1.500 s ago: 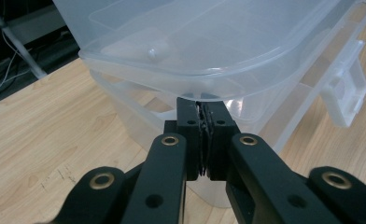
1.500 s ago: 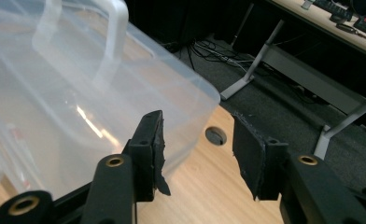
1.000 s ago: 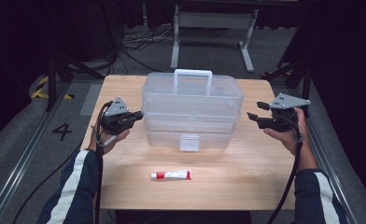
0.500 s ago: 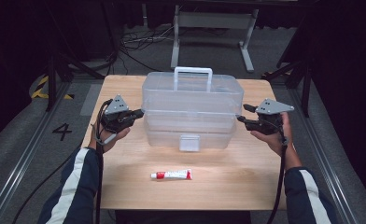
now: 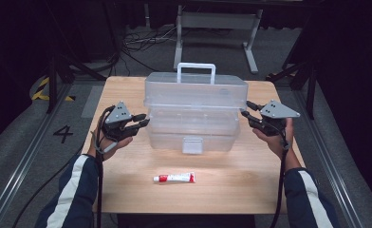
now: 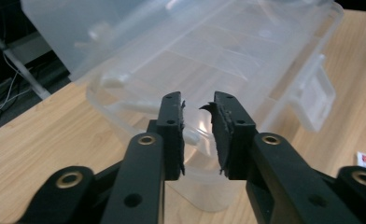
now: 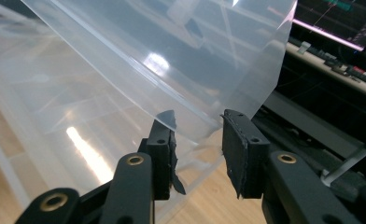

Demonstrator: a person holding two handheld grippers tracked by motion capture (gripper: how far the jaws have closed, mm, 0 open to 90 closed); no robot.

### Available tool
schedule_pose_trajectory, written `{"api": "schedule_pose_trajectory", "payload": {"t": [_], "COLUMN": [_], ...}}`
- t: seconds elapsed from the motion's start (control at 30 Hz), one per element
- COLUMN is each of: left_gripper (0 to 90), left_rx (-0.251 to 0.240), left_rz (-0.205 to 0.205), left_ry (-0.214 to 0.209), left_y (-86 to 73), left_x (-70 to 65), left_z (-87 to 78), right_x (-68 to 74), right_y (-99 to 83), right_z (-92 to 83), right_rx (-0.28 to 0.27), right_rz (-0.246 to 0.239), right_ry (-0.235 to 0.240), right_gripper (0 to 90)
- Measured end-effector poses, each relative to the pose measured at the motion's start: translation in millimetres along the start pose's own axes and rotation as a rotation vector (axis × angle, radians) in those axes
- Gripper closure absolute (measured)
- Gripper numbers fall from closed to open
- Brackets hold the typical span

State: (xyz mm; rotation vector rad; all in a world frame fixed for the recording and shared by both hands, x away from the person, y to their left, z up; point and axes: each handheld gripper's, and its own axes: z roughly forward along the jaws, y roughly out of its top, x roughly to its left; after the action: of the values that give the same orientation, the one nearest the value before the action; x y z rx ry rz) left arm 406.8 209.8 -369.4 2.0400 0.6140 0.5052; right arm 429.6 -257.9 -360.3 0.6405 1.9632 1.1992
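Toolbox (image 5: 196,111) sits mid-surface right between our two grippers, long axis running left to right, so left gripper (image 5: 144,120) and right gripper (image 5: 246,110) each face an end, jaws slightly apart, left just opening, right just closing, neither clamped yet.

Wooden table (image 5: 127,190), light-grained, rectangular. Clear plastic toolbox (image 5: 196,114) with a white handle is set at the tabletop's centre, toward the far edge. Red-and-white tube (image 5: 174,178) is laid flat near the near edge.
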Motion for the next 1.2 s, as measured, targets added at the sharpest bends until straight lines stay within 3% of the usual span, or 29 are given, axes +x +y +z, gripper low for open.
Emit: {"api": "schedule_pose_trajectory", "payload": {"t": [0.27,0.3,0.37,0.47,0.7,0.83,1.03,1.2], "left_gripper": [58.7,58.4,58.2,57.9,62.3,63.2,57.9,57.4], "left_rx": [0.055,0.076,0.085,0.110,0.101,0.121,0.089,0.103], "left_rz": [0.043,0.066,0.071,0.076,0.075,0.096,0.100,0.113], "left_ry": [-0.074,-0.082,-0.077,-0.084,-0.097,-0.118,-0.113,-0.126], "left_y": [-13.9,-16.3,-17.3,-19.8,-21.7,-23.2,-15.4,-11.0], "left_x": [-16.8,-19.0,-19.9,-20.8,-17.8,-19.0,-18.8,-19.3], "left_z": [7.1,10.2,12.7,18.6,19.0,21.1,19.0,27.4], "right_x": [2.6,3.2,3.5,6.6,9.9,7.9,1.9,-2.6], "right_y": [4.0,4.8,5.1,7.2,14.3,17.8,26.0,32.9], "right_z": [2.5,3.3,3.6,5.6,10.9,12.8,15.9,20.1], "right_rx": [-0.039,-0.049,-0.051,-0.067,-0.094,-0.094,-0.079,-0.073], "right_rz": [-0.003,0.007,0.010,0.019,0.053,0.055,0.057,0.057], "right_ry": [-0.077,-0.095,-0.102,-0.151,-0.241,-0.248,-0.254,-0.267], "right_gripper": [69.7,70.5,71.0,72.6,77.0,77.4,78.4,79.3]}}
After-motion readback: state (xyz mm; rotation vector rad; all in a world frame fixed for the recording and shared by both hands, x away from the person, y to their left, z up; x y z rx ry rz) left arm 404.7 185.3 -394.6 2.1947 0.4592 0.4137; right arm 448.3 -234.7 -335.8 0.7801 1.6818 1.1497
